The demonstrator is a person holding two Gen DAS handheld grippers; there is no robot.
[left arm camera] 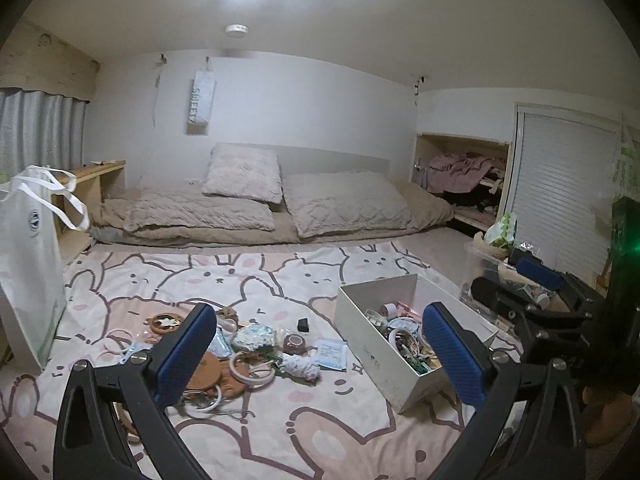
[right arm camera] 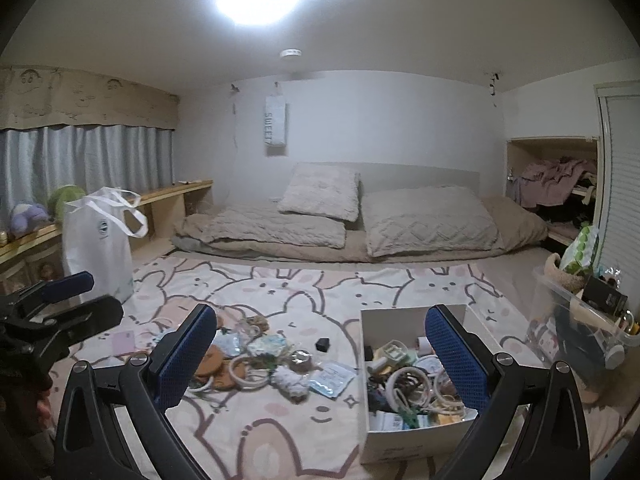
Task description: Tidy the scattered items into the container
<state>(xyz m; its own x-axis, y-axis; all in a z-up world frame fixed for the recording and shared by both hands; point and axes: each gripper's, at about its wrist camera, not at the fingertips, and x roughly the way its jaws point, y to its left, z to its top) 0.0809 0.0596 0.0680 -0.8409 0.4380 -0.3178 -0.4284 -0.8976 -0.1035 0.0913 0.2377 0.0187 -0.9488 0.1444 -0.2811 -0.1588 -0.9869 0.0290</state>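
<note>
A white open box (left arm camera: 362,344) stands on the bunny-print blanket, partly filled with rings, tapes and small items; it also shows in the right wrist view (right arm camera: 370,440). A pile of scattered items (left arm camera: 256,354) lies left of it: white rings (left arm camera: 252,372), cork coasters (left arm camera: 204,372), a small brown bowl (left arm camera: 295,342), a blue-white packet (left arm camera: 332,354), a black cube (left arm camera: 303,324). The pile also shows in the right wrist view (right arm camera: 264,360). My left gripper (left arm camera: 320,360) is open and empty above the pile. My right gripper (right arm camera: 320,360) is open and empty, over the box's left side.
A white tote bag (left arm camera: 28,264) stands at the left. A clear bin (right arm camera: 584,320) of clutter sits right of the box. Bedding and pillows (left arm camera: 280,204) lie behind the blanket. A wooden shelf (right arm camera: 168,194) runs along the left wall.
</note>
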